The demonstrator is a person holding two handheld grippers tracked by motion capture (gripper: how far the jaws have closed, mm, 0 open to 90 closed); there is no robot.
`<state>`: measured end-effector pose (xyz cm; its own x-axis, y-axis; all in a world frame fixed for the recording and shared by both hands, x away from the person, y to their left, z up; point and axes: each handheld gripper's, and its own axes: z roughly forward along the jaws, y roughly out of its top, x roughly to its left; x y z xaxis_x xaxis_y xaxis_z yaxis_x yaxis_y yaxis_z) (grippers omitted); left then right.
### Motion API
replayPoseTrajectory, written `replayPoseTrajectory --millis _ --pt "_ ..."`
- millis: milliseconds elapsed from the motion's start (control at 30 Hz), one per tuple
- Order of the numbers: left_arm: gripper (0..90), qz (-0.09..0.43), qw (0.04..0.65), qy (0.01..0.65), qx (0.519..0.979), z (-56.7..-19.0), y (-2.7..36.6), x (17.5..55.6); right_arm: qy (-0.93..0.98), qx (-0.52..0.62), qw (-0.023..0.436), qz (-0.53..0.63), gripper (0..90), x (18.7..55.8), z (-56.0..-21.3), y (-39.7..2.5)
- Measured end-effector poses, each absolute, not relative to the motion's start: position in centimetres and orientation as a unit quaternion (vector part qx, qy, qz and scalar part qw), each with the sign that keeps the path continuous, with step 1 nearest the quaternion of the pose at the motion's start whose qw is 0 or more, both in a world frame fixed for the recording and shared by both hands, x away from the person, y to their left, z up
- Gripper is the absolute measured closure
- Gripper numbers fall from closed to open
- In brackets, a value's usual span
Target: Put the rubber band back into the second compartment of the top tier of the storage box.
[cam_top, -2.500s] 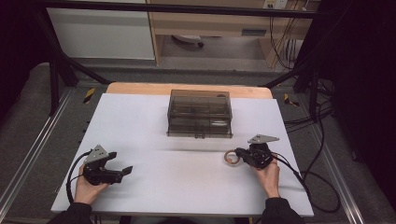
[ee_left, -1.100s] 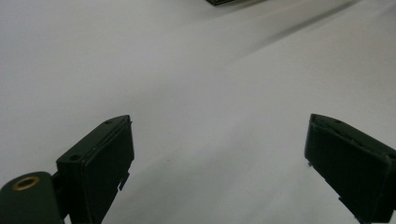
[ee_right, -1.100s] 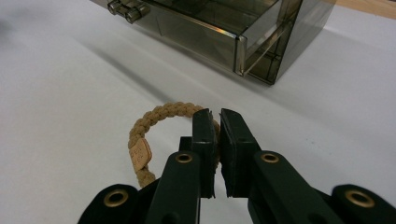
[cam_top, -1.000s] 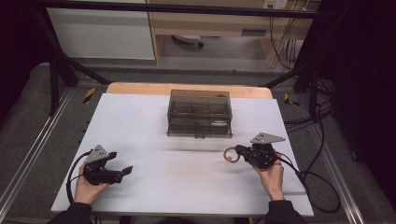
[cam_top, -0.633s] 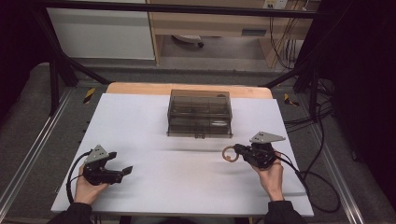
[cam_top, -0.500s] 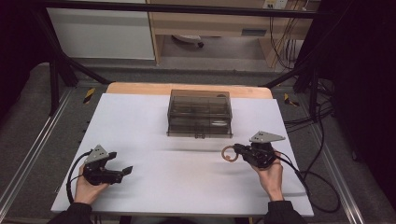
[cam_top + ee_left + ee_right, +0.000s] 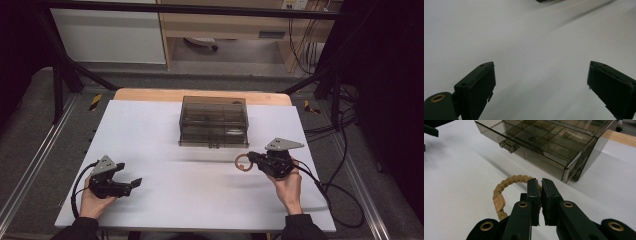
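Right tool (image 7: 539, 185) is clenched on the braided bracelet (image 7: 506, 185), holding it just in front of the smoky drawer box (image 7: 554, 142); left tool (image 7: 541, 82) gapes wide, released, well left of the box.

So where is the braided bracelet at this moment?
The tan braided bracelet is pinched in the right gripper, at the right of the high view, just in front of the smoky drawer box and its open lower drawer.

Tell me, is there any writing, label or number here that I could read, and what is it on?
Small tan tag on the braided bracelet held by the right gripper: faint stamped marks, too small and blurred to read.
Smoky clear drawer box: no lettering I can see.
White table: no text.
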<state>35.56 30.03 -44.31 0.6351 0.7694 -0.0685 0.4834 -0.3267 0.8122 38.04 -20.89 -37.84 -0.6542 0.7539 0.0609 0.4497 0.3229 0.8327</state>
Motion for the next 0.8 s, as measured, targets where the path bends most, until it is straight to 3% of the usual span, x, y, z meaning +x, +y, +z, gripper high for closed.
replayPoseTrajectory --millis 800 --pt "7.5 0.168 0.427 0.393 0.797 -44.3 30.1 35.6 0.793 0.371 0.180 0.447 85.7 39.3 -35.8 -19.2"
